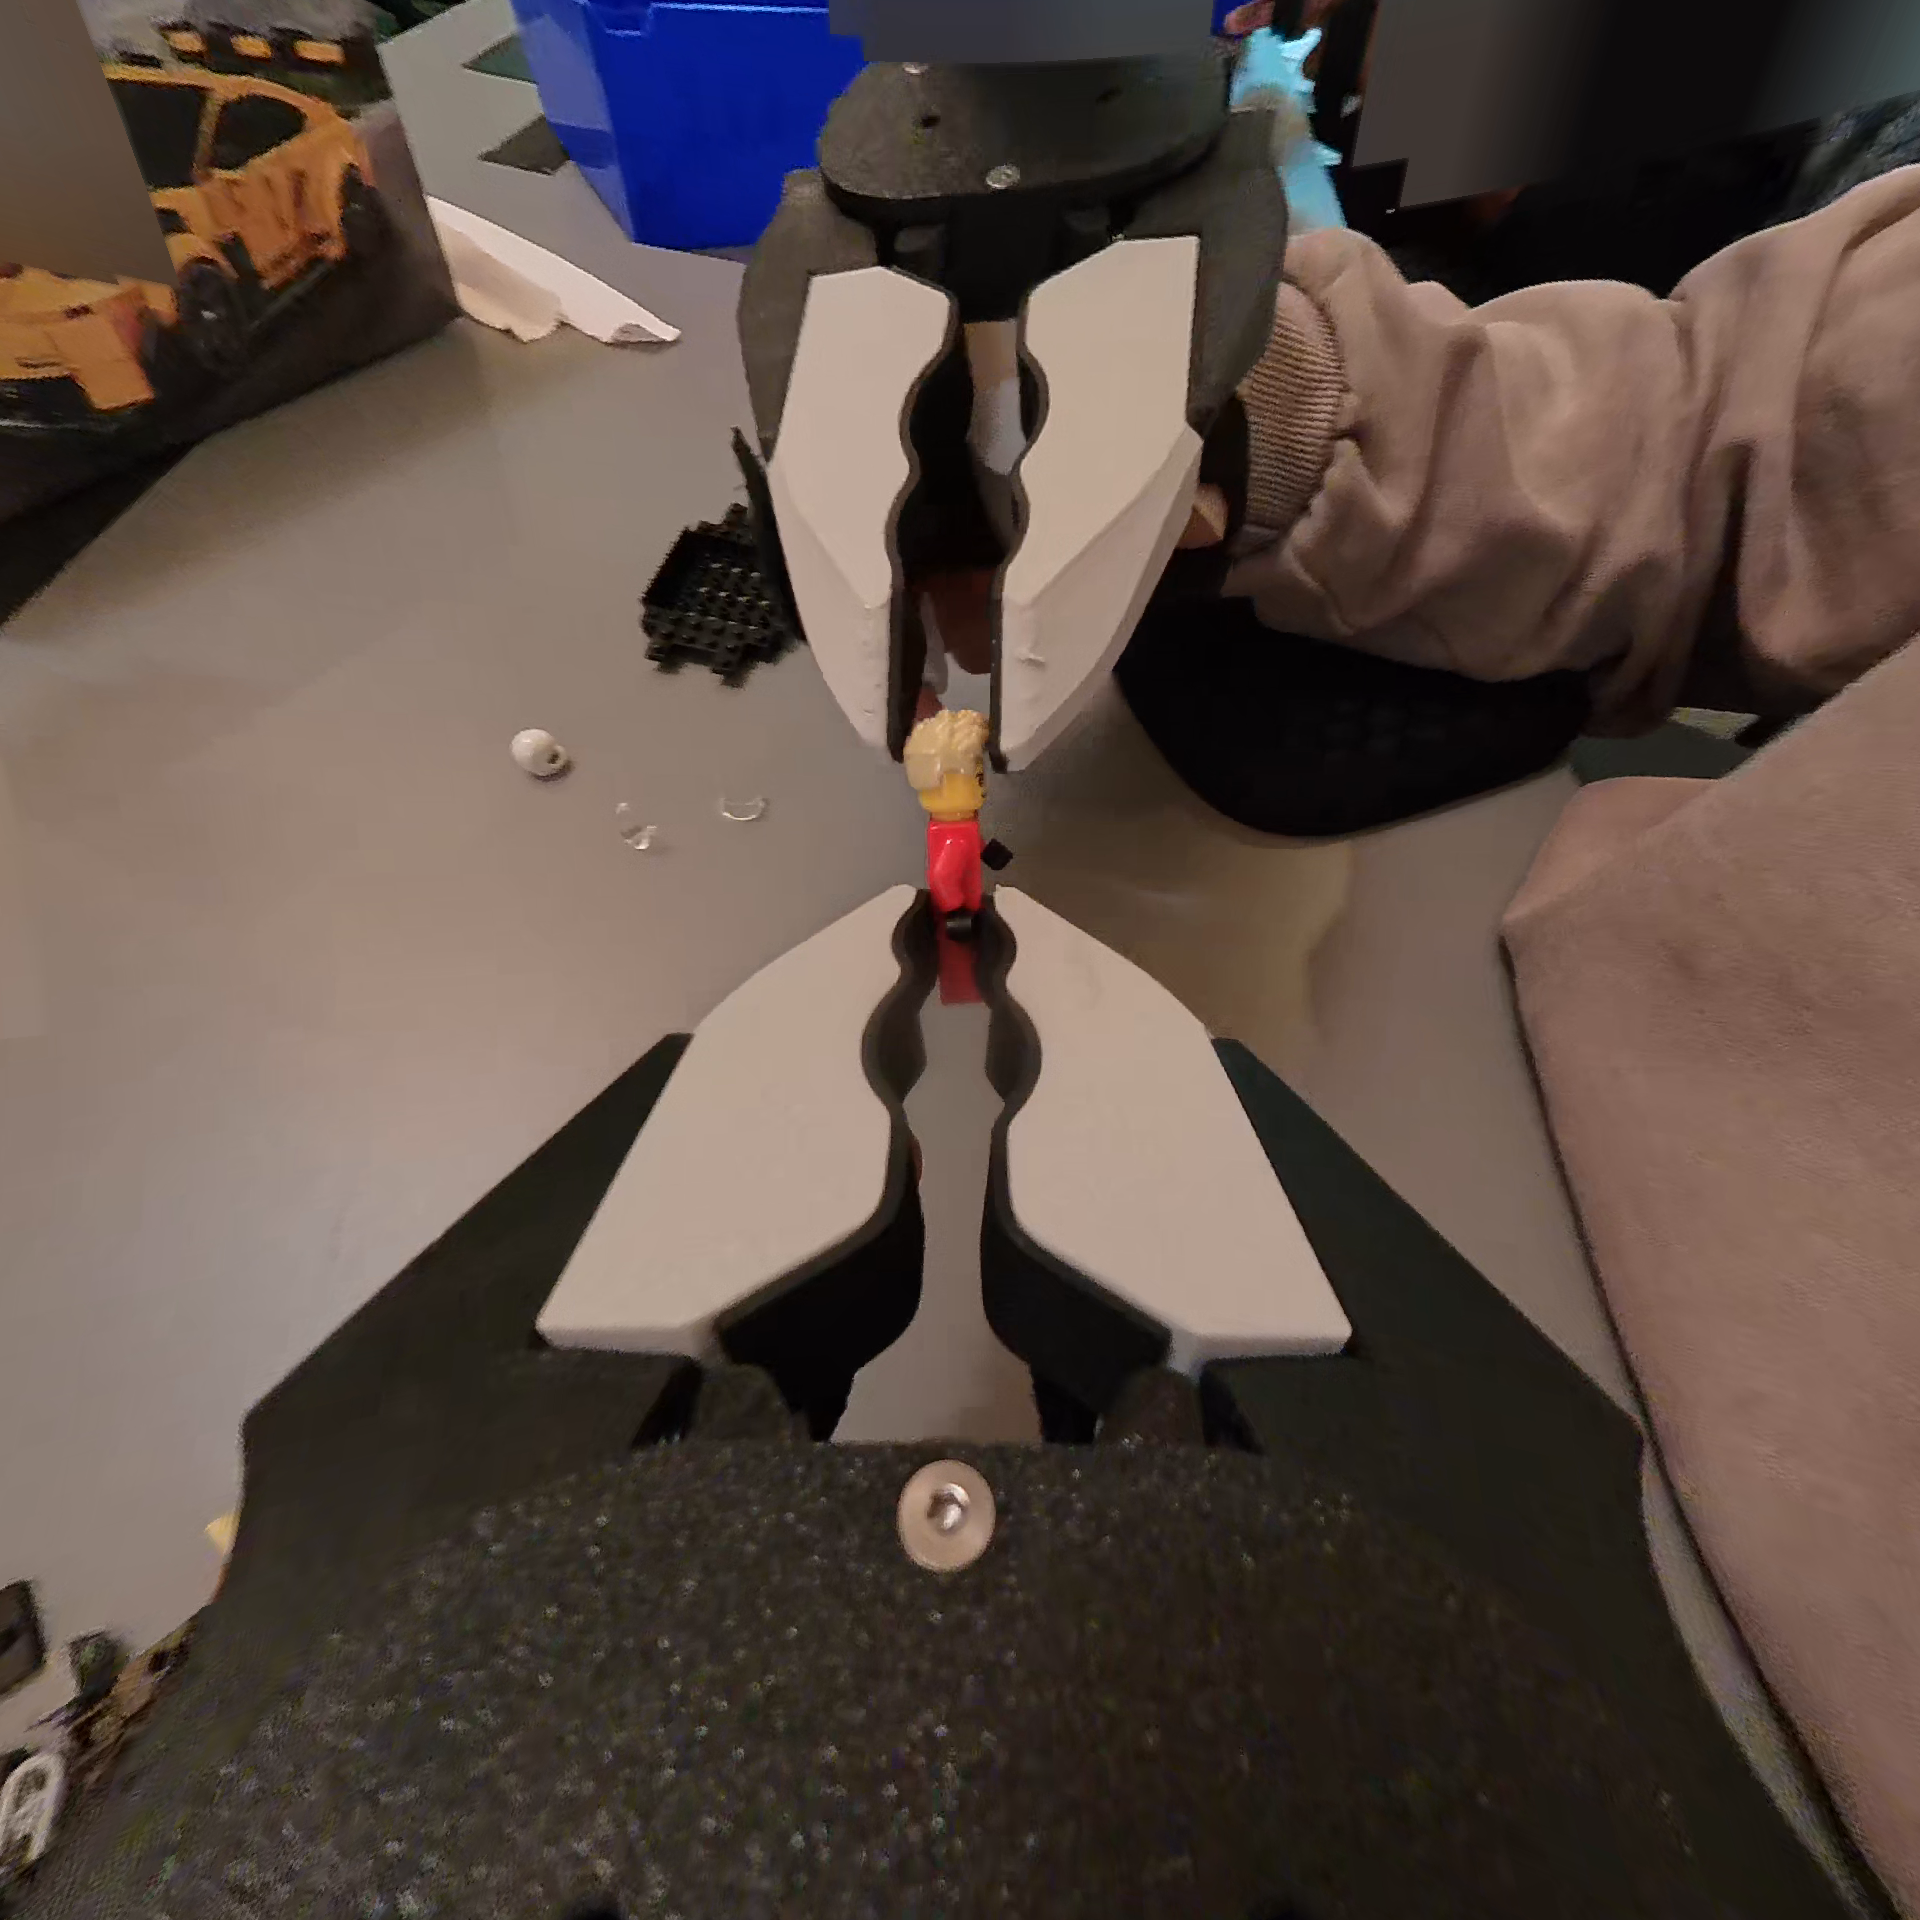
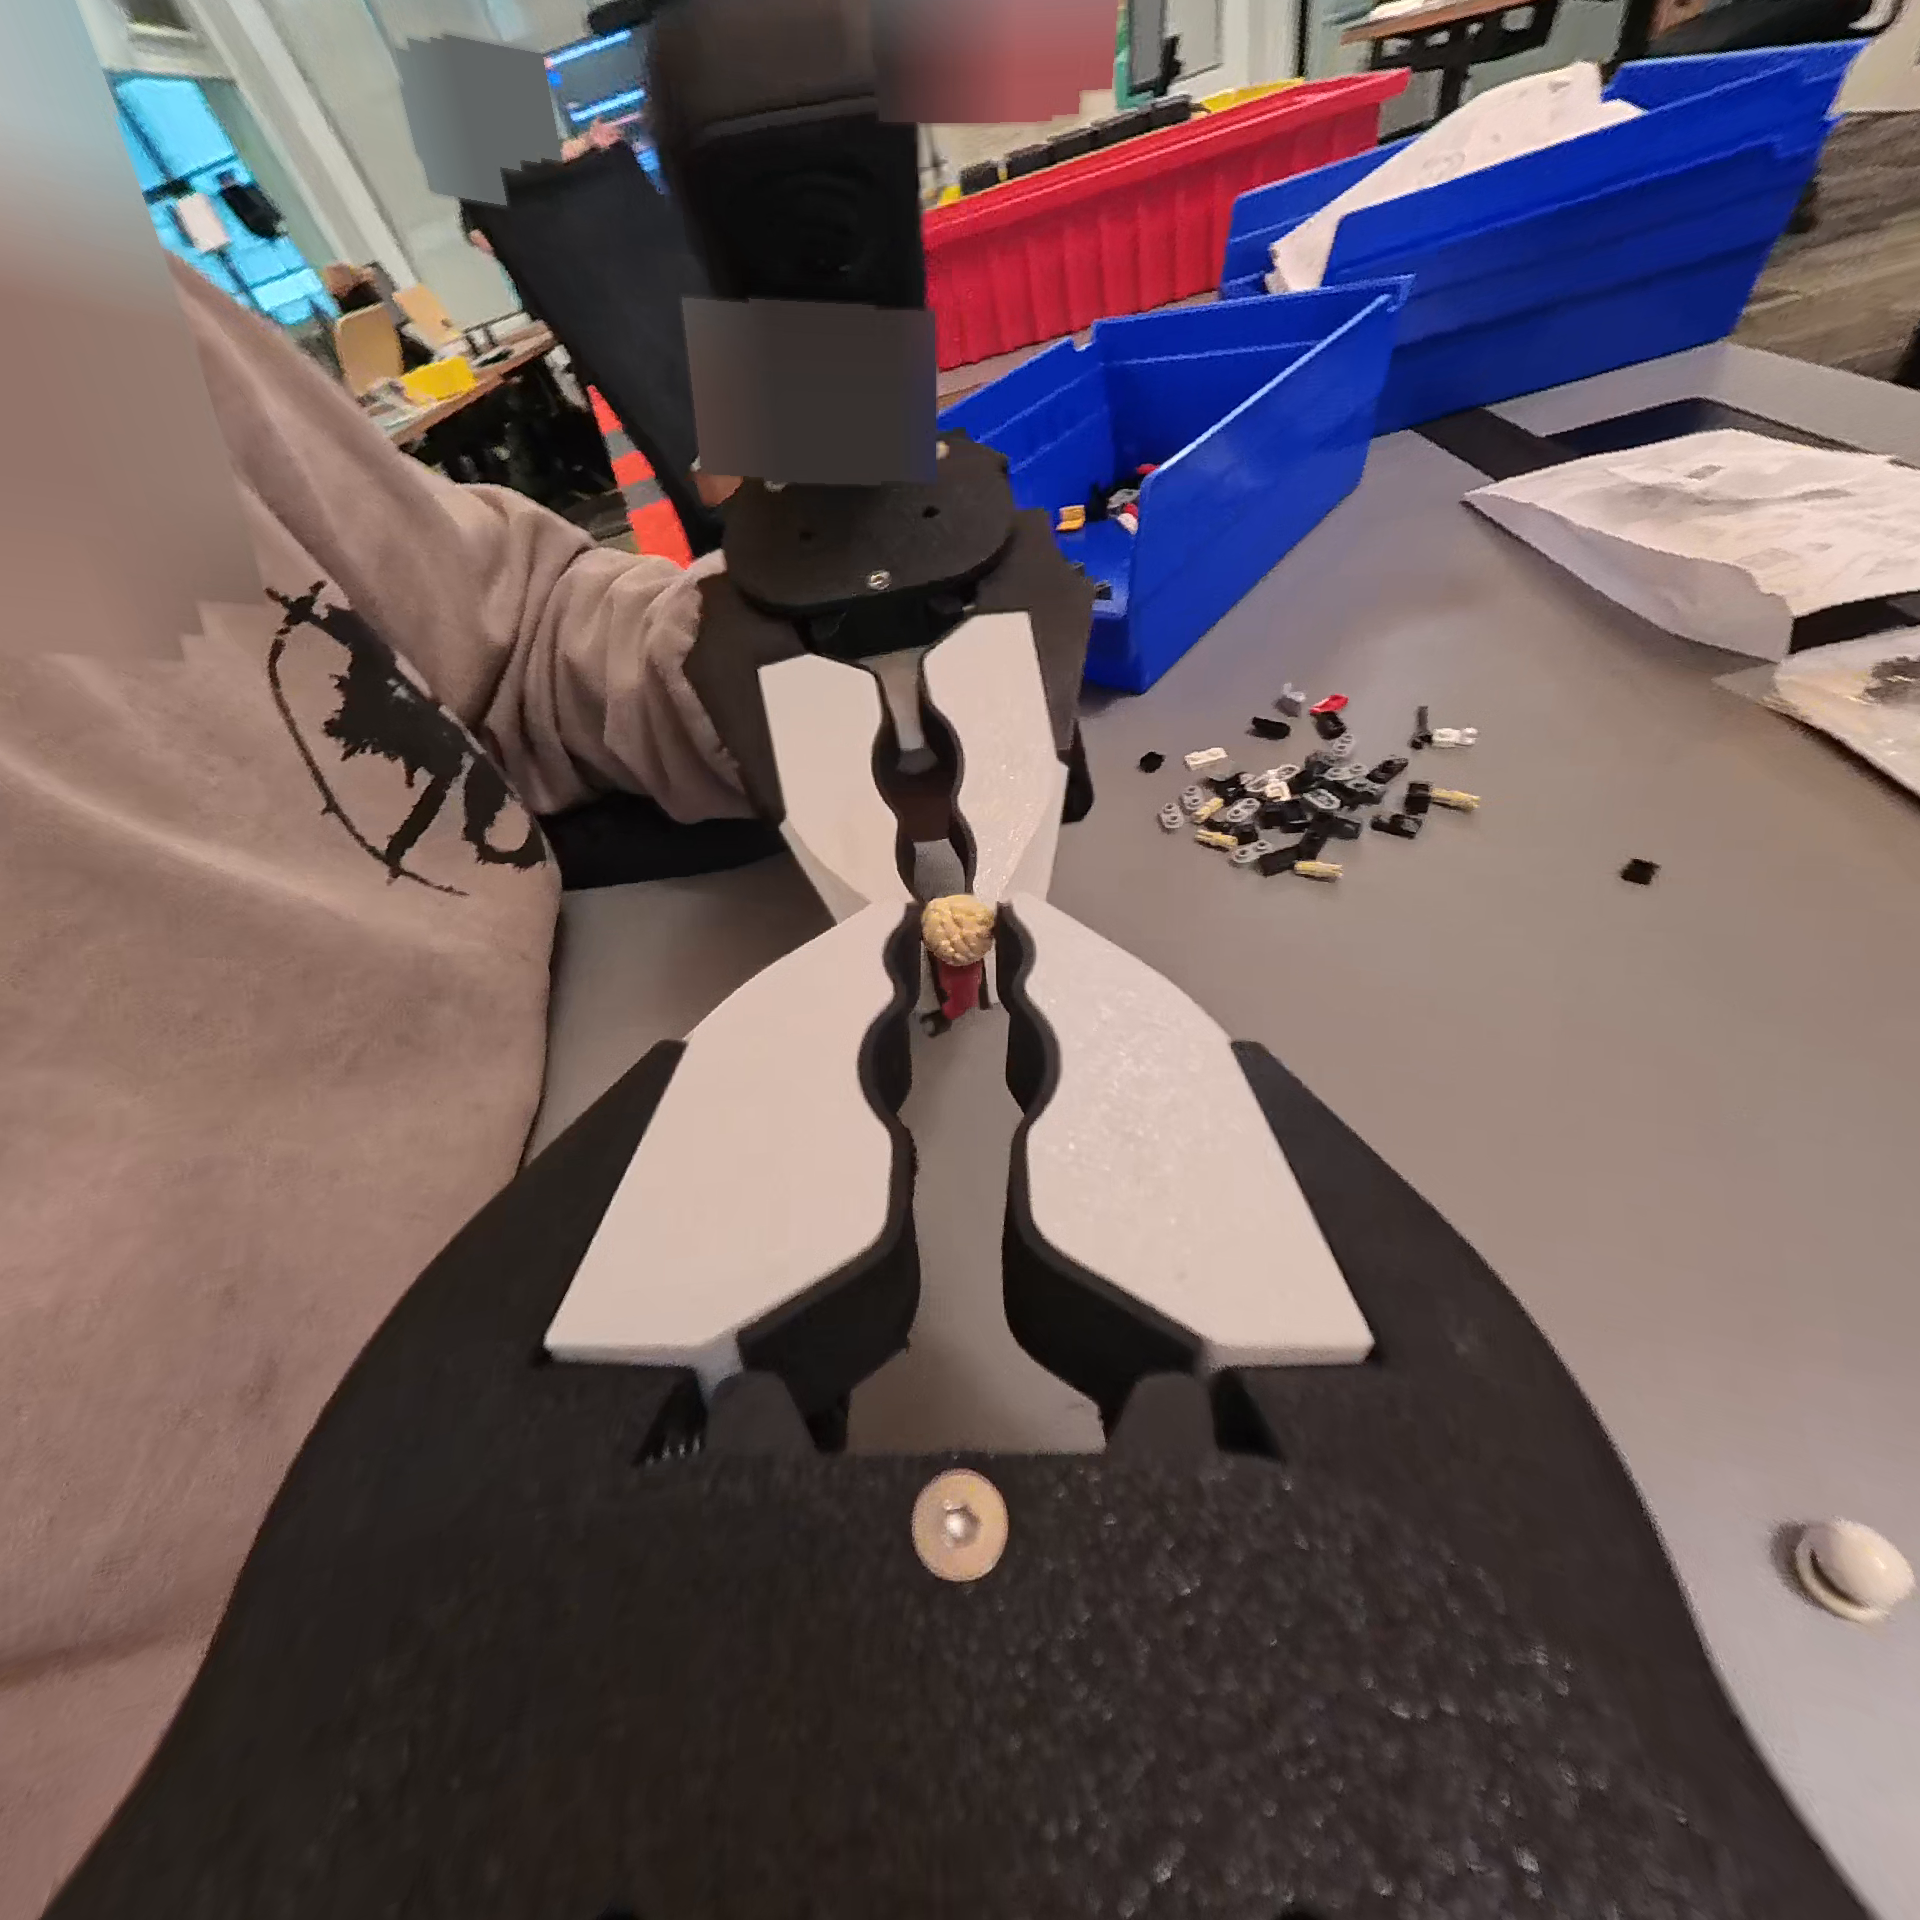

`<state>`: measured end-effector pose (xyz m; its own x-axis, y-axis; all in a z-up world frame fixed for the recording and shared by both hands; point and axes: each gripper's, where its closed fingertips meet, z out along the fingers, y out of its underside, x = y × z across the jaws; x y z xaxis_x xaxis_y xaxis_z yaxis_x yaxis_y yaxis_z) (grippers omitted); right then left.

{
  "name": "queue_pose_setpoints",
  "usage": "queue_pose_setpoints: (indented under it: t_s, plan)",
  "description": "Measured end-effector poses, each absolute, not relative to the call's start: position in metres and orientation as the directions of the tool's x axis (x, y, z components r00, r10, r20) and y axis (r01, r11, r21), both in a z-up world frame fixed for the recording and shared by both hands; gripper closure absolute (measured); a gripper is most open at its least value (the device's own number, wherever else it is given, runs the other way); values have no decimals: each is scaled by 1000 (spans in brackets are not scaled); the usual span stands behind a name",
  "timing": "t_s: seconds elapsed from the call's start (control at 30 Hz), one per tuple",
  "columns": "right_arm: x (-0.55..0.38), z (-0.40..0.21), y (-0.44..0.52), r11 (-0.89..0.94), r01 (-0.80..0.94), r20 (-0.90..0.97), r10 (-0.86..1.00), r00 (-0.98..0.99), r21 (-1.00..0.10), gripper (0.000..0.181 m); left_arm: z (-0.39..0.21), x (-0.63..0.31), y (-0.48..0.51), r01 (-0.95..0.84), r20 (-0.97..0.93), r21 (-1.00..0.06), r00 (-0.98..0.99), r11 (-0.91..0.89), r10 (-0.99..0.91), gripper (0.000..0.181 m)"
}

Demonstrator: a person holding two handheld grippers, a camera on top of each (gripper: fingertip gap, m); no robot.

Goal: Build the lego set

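Note:
A small minifigure [image 1: 954, 862] with tan hair [image 1: 945, 743], a yellow head and a red body hangs above the grey table between my two grippers. My left gripper [image 1: 956, 906] is shut on its red legs [image 1: 961, 977]. My right gripper [image 1: 948, 756] comes in from the far side, tip to tip with the left, and is shut on the hair. In the right wrist view my right gripper [image 2: 954, 916] has the tan hair [image 2: 958, 928] between its tips, with the red body [image 2: 961, 982] below it. The left gripper's fingers [image 2: 831, 748] face me.
A black studded plate build [image 1: 717, 592], a white round piece [image 1: 540, 753] and clear bits [image 1: 639, 831] lie left. A set box [image 1: 208, 229] stands far left. A pile of small pieces [image 2: 1299, 800], blue bins [image 2: 1195, 488], a red bin [image 2: 1143, 208] and papers [image 2: 1683, 530] lie right. The tips of both grippers are at nearly the same place. Both grippers' tips are roughly 20 cm from the white round piece [image 1: 540, 753]. It turns up in the right wrist view [image 2: 1823, 1550] as well.

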<state>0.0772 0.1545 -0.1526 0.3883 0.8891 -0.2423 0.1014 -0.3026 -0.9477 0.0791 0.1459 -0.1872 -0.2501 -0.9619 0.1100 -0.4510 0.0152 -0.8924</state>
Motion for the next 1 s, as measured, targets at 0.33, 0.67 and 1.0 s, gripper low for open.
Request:
queue_pose_setpoints:
  t_s: [0.33,0.67,1.0]
  plan:
    - [79,-153,165,-315,90,-239,851,469,-945,168,-187,81,158,-446,42,-894,-173,40,-984,174]
    - [80,-138,162,-247,43,-202,870,449,-968,151,-187,81,154,-435,83,-900,-204,14,-975,174]
    - [69,-143,156,171,440,392,785,480,-881,139,-175,77,149,-424,377,-872,-262,-245,-889,174]
